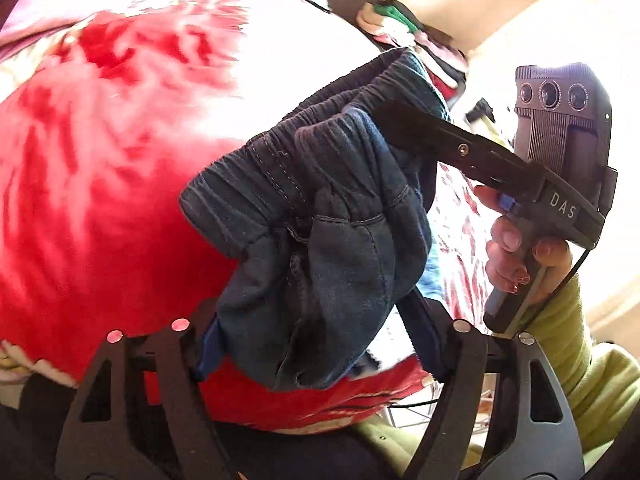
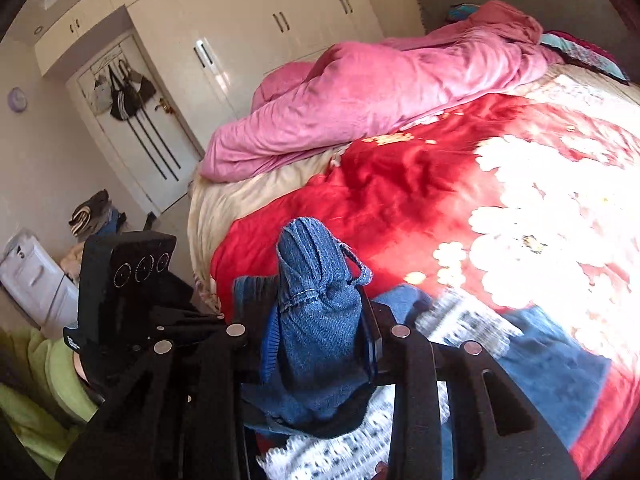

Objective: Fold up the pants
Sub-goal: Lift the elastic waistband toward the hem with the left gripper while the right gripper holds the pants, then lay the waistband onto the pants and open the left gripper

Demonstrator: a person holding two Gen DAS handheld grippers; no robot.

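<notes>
The pants [image 1: 320,216] are dark blue denim with a gathered elastic waistband. They hang bunched above a red floral bedspread [image 1: 100,200]. My left gripper [image 1: 320,344] is shut on a thick wad of the waistband. My right gripper [image 1: 404,120] reaches in from the right and is shut on the waistband's far end. In the right wrist view my right gripper [image 2: 320,344] clamps a bunch of denim [image 2: 316,300] with a belt loop. The left gripper's body [image 2: 120,280] sits close at the left. More blue cloth [image 2: 552,364] lies on the bed below.
A pink quilt [image 2: 380,92] is heaped at the far side of the bed. White wardrobes [image 2: 248,24] and a door [image 2: 132,120] stand behind. A pile of clothes [image 1: 404,36] lies past the pants. A white patterned cloth [image 2: 460,320] lies under the blue cloth.
</notes>
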